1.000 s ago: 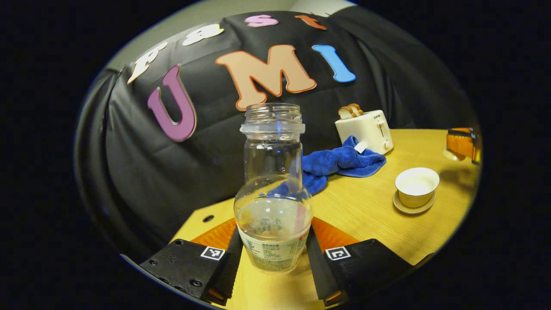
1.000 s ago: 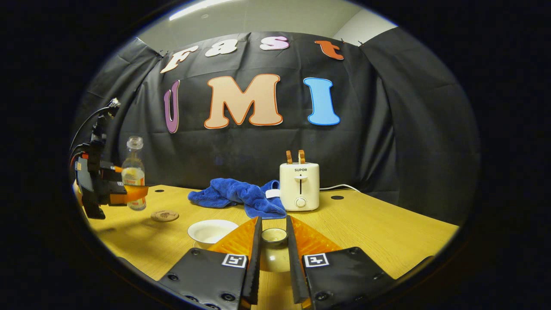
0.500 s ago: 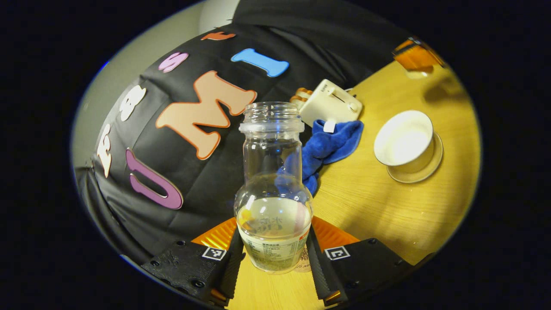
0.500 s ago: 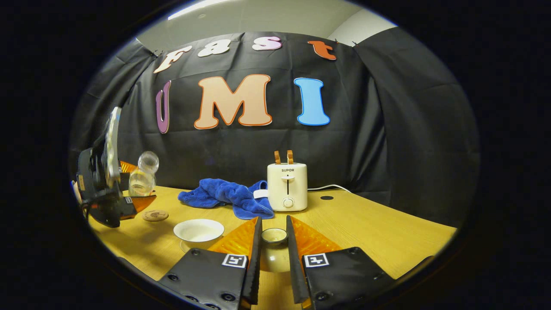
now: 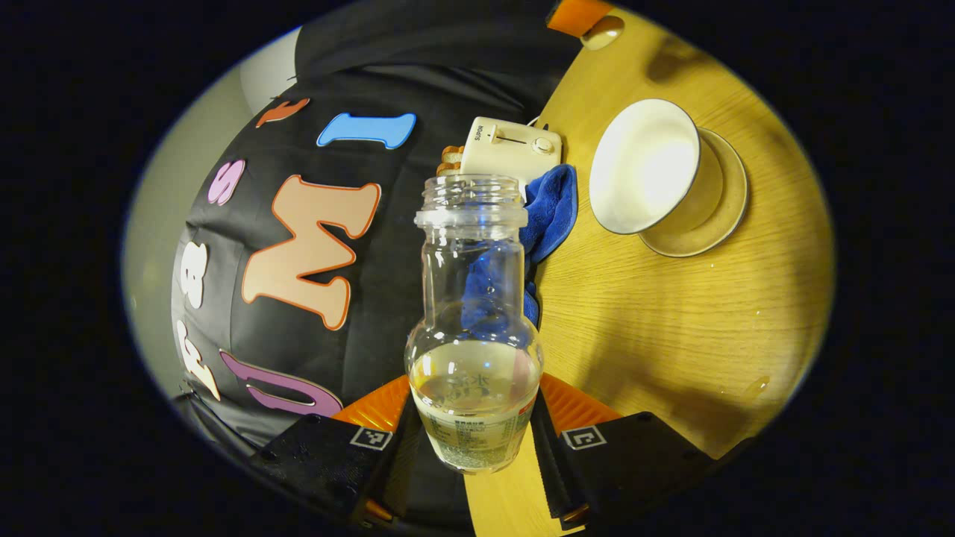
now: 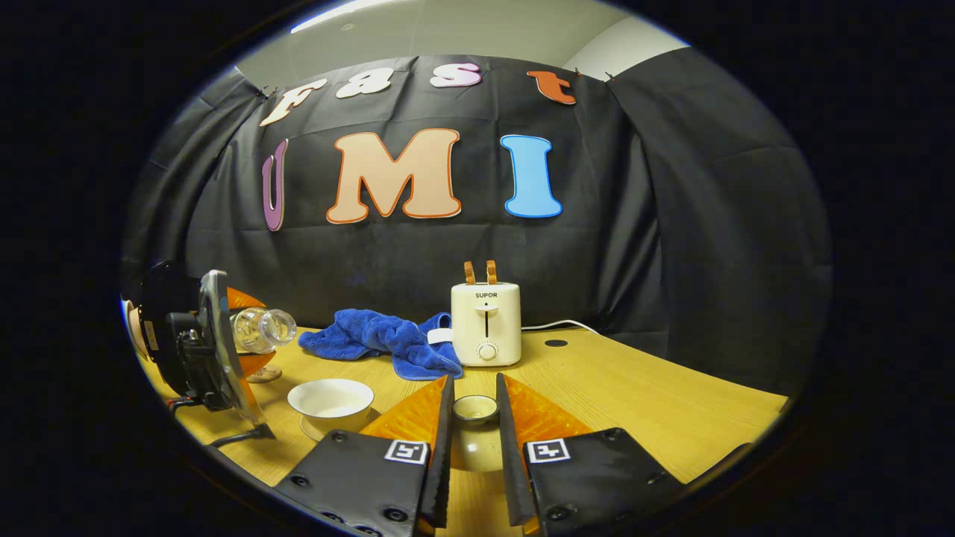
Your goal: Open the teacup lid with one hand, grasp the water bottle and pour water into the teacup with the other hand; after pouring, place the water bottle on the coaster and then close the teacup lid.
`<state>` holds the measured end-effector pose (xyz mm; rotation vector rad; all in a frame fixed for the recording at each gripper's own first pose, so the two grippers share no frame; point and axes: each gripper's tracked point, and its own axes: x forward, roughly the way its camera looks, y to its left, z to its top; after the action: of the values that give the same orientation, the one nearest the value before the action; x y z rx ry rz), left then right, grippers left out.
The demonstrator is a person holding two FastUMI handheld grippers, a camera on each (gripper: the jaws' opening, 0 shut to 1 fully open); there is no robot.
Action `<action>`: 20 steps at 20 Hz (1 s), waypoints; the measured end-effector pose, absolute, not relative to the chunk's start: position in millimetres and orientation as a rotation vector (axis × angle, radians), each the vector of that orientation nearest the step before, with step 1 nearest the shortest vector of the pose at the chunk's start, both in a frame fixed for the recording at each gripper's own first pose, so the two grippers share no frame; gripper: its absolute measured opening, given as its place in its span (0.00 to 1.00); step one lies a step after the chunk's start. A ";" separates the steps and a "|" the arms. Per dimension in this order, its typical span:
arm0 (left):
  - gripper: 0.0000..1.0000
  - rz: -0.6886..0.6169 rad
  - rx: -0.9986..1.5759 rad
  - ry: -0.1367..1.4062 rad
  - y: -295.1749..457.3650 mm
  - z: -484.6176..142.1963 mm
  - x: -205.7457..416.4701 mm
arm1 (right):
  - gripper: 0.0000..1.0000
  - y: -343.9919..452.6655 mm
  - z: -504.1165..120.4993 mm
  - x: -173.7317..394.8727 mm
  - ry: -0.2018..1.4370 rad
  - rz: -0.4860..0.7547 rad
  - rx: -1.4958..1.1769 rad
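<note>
We hold the bottle (image 5: 473, 350) tipped in our left tongs (image 5: 473, 440), the lid (image 6: 475, 409) in our right tongs (image 6: 474, 447). Bottle mouth sits short of the open teacup (image 5: 647, 168); further tilt likely wets the desk (image 5: 671, 313).

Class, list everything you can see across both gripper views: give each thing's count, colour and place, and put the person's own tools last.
water bottle: one, clear, part full, tipped toward the teacup
teacup: one, white, open, on its saucer
saucer: one, beige, under the teacup
teacup lid: one, white, between the right tongs' fingers
towel: one, blue, crumpled beside the toaster
toaster: one, cream, at the back, toast sticking up
table: one, yellow wood
left tongs: black and orange, gripping the bottle
right tongs: black and orange, holding the lid
</note>
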<state>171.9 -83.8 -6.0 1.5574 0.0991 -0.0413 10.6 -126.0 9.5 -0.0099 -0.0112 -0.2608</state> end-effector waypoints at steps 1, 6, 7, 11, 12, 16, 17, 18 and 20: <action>0.67 -0.039 1.581 0.096 -84.5 -3.3 172.8 | 0.34 -126.5 9.2 10.8 -0.011 -0.261 -0.010; 0.67 -0.040 1.681 0.098 -85.4 -0.7 176.8 | 0.34 -126.3 9.6 10.8 -0.011 -0.261 -0.010; 0.67 -0.039 1.706 0.094 -85.2 1.1 178.1 | 0.34 -126.4 9.0 10.7 -0.011 -0.261 -0.010; 0.67 -0.038 1.777 0.092 -82.3 3.5 178.0 | 0.34 -126.3 8.9 10.7 -0.011 -0.260 -0.010; 0.67 -0.039 1.797 0.088 -83.5 4.5 178.2 | 0.34 -126.2 9.3 10.9 -0.011 -0.259 -0.010; 0.67 -0.047 1.859 0.082 -86.1 7.4 178.7 | 0.34 -126.2 9.4 10.8 -0.011 -0.259 -0.010; 0.67 -0.049 1.872 0.079 -86.6 7.6 177.4 | 0.34 -126.3 9.2 10.5 -0.011 -0.259 -0.010; 0.67 -0.051 1.883 0.074 -88.8 8.6 177.2 | 0.34 -126.3 8.7 10.9 -0.011 -0.259 -0.010; 0.67 -0.053 1.900 0.069 -91.0 10.4 177.2 | 0.34 -126.3 8.7 10.9 -0.011 -0.259 -0.010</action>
<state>177.2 -91.0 10.4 1.8997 0.0694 -0.0534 10.9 -126.3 8.7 -0.0096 -0.0111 -0.2591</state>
